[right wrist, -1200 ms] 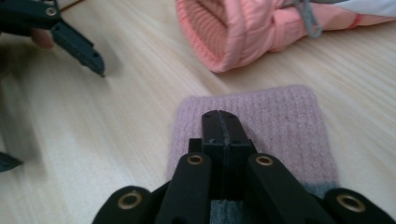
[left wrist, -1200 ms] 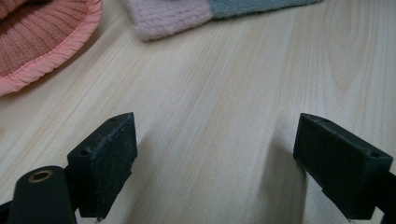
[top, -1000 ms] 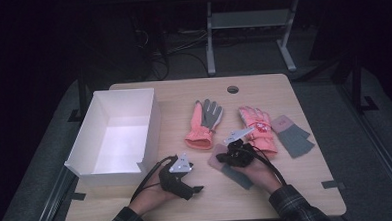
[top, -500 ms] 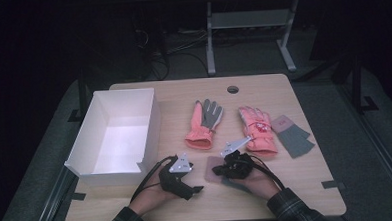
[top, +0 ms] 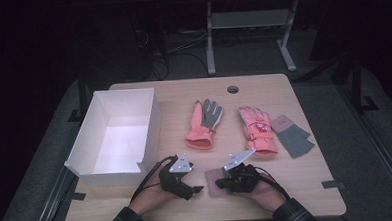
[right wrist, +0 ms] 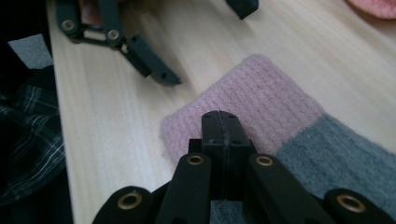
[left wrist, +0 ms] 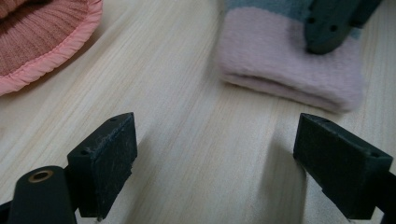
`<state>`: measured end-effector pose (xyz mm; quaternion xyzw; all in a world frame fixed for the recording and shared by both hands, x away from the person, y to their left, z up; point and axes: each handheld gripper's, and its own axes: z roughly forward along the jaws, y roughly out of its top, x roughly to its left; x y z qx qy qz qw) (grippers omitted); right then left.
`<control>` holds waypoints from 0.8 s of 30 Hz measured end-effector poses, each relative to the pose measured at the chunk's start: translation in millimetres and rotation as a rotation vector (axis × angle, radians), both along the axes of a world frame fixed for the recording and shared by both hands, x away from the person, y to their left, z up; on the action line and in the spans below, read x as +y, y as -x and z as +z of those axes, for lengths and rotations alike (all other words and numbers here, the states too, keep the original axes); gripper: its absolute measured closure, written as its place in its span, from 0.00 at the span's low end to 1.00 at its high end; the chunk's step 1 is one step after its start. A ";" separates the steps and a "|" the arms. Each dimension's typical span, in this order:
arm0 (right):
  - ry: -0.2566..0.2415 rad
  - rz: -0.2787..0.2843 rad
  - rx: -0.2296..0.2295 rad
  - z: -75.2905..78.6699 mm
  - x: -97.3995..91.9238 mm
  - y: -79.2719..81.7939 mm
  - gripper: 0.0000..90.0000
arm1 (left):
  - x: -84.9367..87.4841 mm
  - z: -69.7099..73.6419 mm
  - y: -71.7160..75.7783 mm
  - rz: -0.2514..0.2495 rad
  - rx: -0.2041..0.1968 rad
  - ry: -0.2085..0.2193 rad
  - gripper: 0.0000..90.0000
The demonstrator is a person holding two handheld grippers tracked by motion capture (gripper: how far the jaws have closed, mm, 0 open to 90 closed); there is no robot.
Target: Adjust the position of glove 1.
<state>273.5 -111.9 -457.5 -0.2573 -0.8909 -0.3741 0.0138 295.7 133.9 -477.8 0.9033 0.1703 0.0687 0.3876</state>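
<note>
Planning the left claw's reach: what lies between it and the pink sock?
Bare table, seen in the left gripper view between the left claw and the sock.

2 gloves [top: 204, 125], 2 socks [top: 291, 135], 1 white box [top: 80, 145], 2 hand-held grippers [top: 196, 189].

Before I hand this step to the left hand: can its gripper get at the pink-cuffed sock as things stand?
Probably yes. The left gripper stands open over bare table, aimed at the sock's pink cuff, with nothing between. The right gripper, jaws shut, sits on the sock, so the free cuff edge looks easiest.
</note>
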 end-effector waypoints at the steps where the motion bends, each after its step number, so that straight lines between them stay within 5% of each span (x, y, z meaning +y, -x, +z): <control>1: 0.000 0.000 0.000 0.0 0.0 0.0 1.00 | -0.1 -0.1 0.1 0.001 0.000 0.001 0.14; 7: -0.001 0.013 -0.003 0.6 -4.0 8.6 1.00 | 0.2 -0.1 -0.3 -0.003 -0.003 -0.002 0.14; 13: -0.018 -0.039 -0.050 11.0 -16.1 6.4 1.00 | 0.1 -0.3 -0.2 -0.003 -0.003 0.001 0.14; 16: 0.008 -0.118 -0.084 13.3 -40.1 0.0 1.00 | 0.1 -0.3 0.0 -0.001 -0.002 0.001 0.14; 24: 0.048 -0.250 -0.073 11.6 -89.2 -0.6 1.00 | -0.5 -0.6 0.4 0.006 0.000 0.009 0.14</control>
